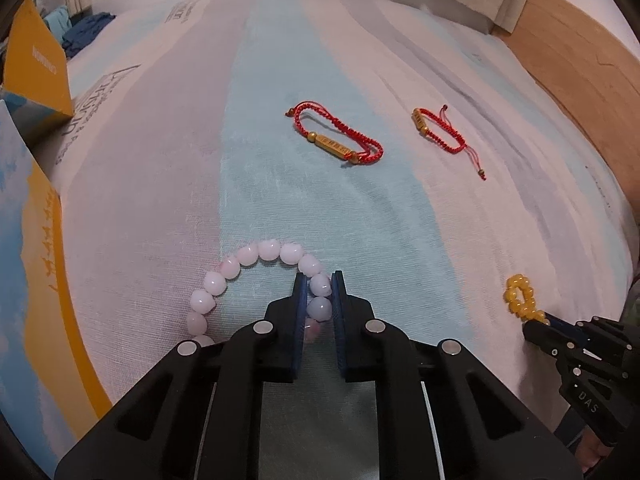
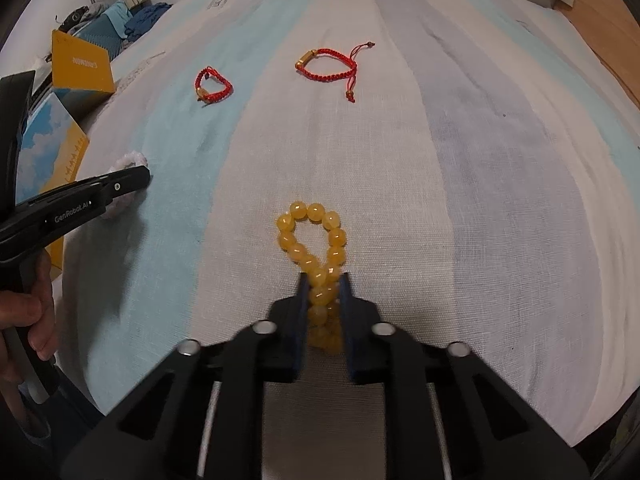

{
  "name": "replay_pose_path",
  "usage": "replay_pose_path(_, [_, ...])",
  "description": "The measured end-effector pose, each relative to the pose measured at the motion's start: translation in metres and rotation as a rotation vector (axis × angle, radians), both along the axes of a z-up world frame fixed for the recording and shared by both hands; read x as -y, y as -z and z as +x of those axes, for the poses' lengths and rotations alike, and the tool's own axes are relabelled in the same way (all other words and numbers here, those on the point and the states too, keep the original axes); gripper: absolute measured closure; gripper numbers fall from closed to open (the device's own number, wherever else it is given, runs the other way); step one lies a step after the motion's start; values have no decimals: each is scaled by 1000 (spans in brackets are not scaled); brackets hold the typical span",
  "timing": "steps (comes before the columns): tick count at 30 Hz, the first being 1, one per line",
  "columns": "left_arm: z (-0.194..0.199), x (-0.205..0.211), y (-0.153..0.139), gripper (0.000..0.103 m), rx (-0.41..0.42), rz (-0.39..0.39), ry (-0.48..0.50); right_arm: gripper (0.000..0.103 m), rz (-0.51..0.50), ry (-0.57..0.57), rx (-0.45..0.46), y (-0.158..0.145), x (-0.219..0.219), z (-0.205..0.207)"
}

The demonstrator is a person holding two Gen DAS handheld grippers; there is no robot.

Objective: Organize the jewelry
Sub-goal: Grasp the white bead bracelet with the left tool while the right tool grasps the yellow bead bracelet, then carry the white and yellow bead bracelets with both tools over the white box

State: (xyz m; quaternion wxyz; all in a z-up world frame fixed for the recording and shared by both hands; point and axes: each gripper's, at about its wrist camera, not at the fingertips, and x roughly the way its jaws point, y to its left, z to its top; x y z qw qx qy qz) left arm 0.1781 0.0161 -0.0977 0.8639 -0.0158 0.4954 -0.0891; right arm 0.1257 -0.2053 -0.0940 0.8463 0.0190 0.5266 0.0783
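Note:
My left gripper (image 1: 319, 280) is shut on a pink bead bracelet (image 1: 256, 264) that rests on the striped bedsheet (image 1: 280, 192); its right side sits between the fingers. My right gripper (image 2: 324, 278) is shut on a yellow bead bracelet (image 2: 312, 236), squeezed into a loop ahead of the fingers. The yellow bracelet also shows in the left wrist view (image 1: 520, 294), with the right gripper (image 1: 544, 320) at the far right. Two red cord bracelets with gold tubes lie farther up the bed, one on the left (image 1: 336, 136) (image 2: 212, 86) and one on the right (image 1: 440, 132) (image 2: 328, 66).
Yellow and sky-blue boxes (image 1: 36, 68) (image 2: 80, 68) stand along the bed's left edge. A wooden headboard or frame (image 1: 580, 60) runs along the right. Clothes (image 2: 132, 16) lie at the far left corner. The left gripper (image 2: 124, 184) shows at the left of the right wrist view.

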Motion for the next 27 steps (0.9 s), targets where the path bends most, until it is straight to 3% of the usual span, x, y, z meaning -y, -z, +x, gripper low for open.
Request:
replay_pose_path(15, [-5, -3, -11, 92, 7, -24, -21, 94, 31, 19, 69, -16, 1, -2])
replay_pose_path(27, [-21, 5, -42, 92, 33, -33, -32, 94, 51, 36, 46, -28, 4, -2])
